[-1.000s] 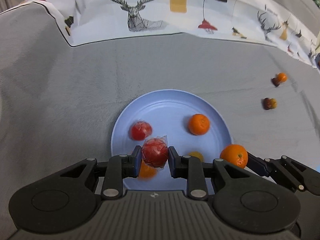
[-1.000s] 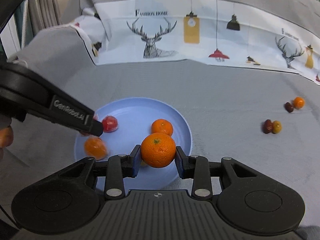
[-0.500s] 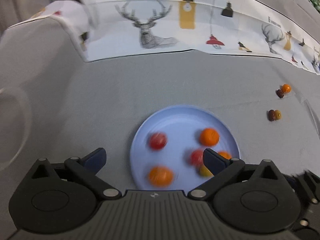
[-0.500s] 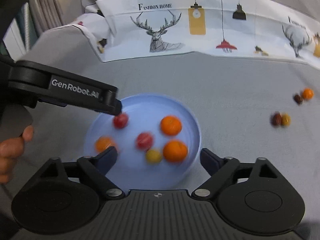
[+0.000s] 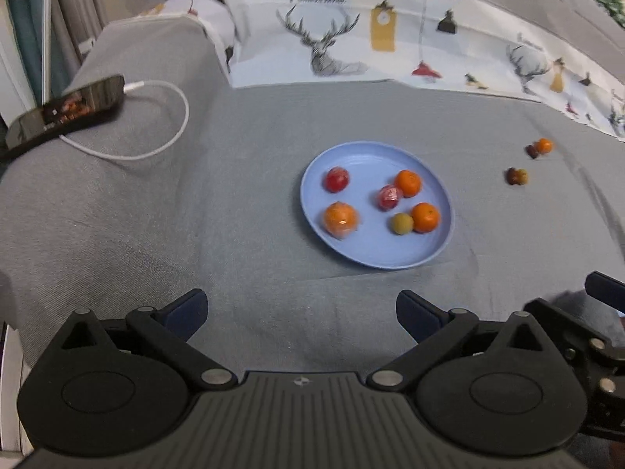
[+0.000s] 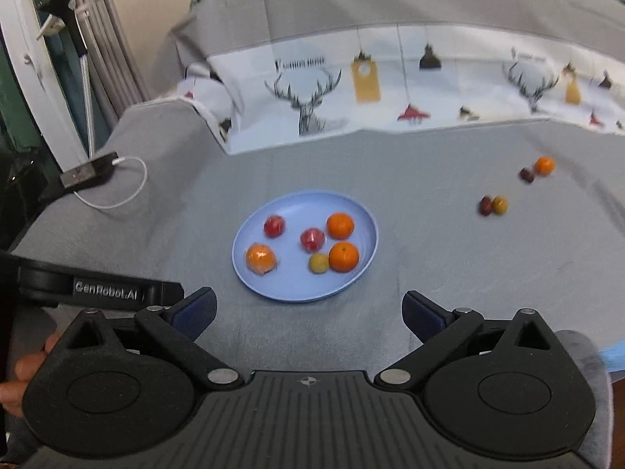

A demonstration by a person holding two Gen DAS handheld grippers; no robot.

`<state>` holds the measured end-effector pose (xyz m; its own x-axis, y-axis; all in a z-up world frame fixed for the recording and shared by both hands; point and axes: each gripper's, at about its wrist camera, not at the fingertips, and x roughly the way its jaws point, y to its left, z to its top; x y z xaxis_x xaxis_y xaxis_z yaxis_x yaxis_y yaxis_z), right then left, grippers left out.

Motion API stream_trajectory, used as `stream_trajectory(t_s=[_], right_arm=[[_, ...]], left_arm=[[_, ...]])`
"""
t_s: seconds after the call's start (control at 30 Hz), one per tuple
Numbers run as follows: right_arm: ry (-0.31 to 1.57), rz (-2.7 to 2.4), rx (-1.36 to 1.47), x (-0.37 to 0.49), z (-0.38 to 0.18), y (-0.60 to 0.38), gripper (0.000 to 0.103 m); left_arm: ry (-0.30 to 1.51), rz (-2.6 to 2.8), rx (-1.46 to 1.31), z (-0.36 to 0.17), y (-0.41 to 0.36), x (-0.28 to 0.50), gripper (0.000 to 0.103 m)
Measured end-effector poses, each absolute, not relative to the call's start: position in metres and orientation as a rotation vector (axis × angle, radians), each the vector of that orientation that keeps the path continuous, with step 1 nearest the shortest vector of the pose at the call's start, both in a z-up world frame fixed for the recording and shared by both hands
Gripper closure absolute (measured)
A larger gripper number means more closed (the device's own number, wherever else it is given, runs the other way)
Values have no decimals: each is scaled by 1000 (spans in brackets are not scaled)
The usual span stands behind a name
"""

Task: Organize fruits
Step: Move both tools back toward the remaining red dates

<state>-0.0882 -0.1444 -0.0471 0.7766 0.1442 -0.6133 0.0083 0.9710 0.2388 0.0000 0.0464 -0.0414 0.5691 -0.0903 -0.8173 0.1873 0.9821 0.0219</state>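
A blue plate (image 5: 363, 160) (image 6: 304, 203) lies on the grey cover and holds several fruits: two oranges (image 5: 425, 217) (image 6: 343, 256), a wrapped orange (image 5: 340, 219), two wrapped red fruits (image 5: 390, 197) and a small yellow one (image 5: 401, 223). My left gripper (image 5: 300, 308) hangs open and empty, above and in front of the plate. My right gripper (image 6: 308, 306) is also back from the plate, its jaws opening with nothing between them. Two pairs of small fruits (image 5: 516, 176) (image 6: 493, 205) lie off the plate at the right; the farther pair (image 5: 539, 147) (image 6: 537, 170) includes an orange one.
A phone (image 5: 66, 111) on a white cable (image 5: 172, 133) rests on the padded arm at the left. A deer-print cloth (image 5: 390, 39) runs along the back. A hand (image 6: 23, 371) holds the left gripper's body (image 6: 117, 293) at the lower left.
Both grippers let go: the wrapped red fruit and the orange now lie on the plate. Both have opened wide and pulled back and up from the plate.
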Motion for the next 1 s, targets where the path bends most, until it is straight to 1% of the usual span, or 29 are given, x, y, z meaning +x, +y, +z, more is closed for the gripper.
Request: stream_trajectory(t_s=[0.4, 0.7, 1.0], right_arm=[[551, 28, 206, -136, -19, -150, 1], [505, 15, 210, -153, -8, -148, 1], [498, 8, 223, -155, -9, -152, 1]], left_arm=[[817, -219, 127, -3, 27, -49, 0], [773, -220, 118, 9, 35, -66, 0], [774, -233, 120, 10, 30, -69, 0]])
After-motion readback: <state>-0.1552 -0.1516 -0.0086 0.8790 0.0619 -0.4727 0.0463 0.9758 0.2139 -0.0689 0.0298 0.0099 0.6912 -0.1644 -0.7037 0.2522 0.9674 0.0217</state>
